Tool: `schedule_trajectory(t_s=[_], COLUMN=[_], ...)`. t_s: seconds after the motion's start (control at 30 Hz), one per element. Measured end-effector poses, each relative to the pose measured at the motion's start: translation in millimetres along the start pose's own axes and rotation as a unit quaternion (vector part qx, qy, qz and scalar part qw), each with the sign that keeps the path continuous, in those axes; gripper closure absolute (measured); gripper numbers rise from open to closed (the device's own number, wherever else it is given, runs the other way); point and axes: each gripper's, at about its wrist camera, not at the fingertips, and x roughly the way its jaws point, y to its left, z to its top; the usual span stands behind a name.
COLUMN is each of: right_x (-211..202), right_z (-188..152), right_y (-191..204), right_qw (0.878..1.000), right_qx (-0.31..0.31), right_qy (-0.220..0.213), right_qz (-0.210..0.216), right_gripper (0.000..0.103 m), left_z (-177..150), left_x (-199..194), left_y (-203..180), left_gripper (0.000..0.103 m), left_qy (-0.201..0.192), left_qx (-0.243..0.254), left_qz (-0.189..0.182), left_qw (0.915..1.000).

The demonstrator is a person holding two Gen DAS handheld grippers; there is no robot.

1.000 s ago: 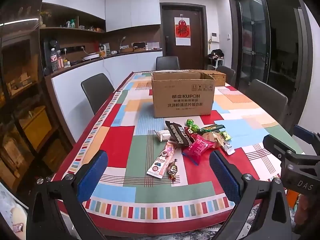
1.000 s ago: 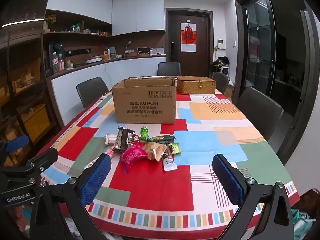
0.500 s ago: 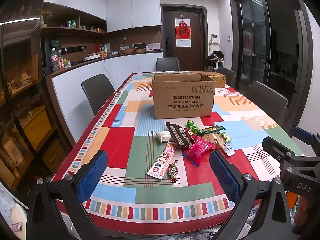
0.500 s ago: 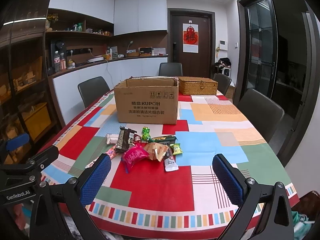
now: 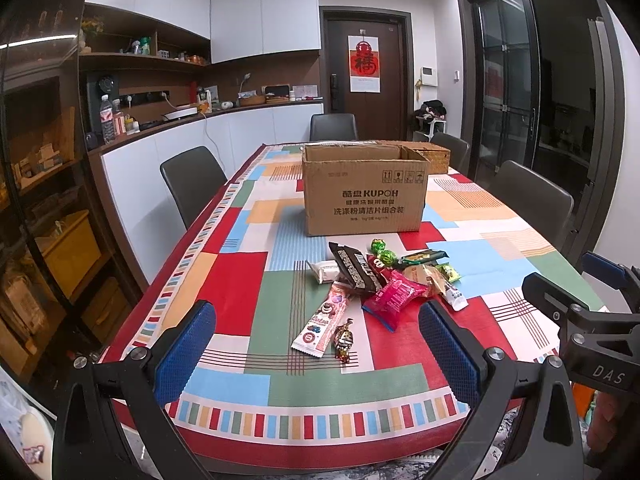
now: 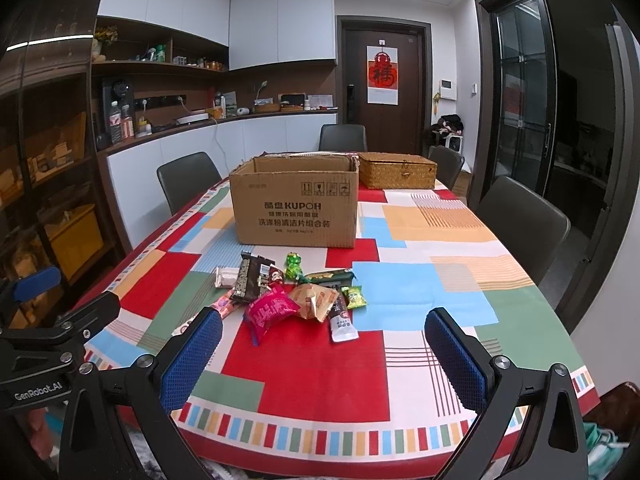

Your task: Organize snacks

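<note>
Left claw [image 5: 316, 348] and right claw [image 6: 324, 354] gape; 1 cardboard box [image 5: 363, 195], 1 wicker basket [image 6: 397, 170].

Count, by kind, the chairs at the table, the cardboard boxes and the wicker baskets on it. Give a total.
Chairs: 4
Cardboard boxes: 1
Wicker baskets: 1
Total: 6

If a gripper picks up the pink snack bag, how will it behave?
The pink bag looks puffy, so probably light and squashy. Its glossy film may slip between the fingers. It leans on the other snacks, so lifting it might shift them.
</note>
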Motion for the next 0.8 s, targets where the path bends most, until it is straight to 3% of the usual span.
schedule_trajectory(t_s=[0.8], right_x=[0.8], right_z=[-4.1], right_y=[2.3], right_qw=[1.0], right_qx=[-0.001], right_qy=[0.002], right_qz=[0.002], right_gripper=[0.0], left_z=[-1.0], left_x=[1.2], left_y=[-0.1], left_gripper=[0.0], left_qy=[0.001], left_qx=[0.0], left_qz=[-0.002], left_qw=[1.0])
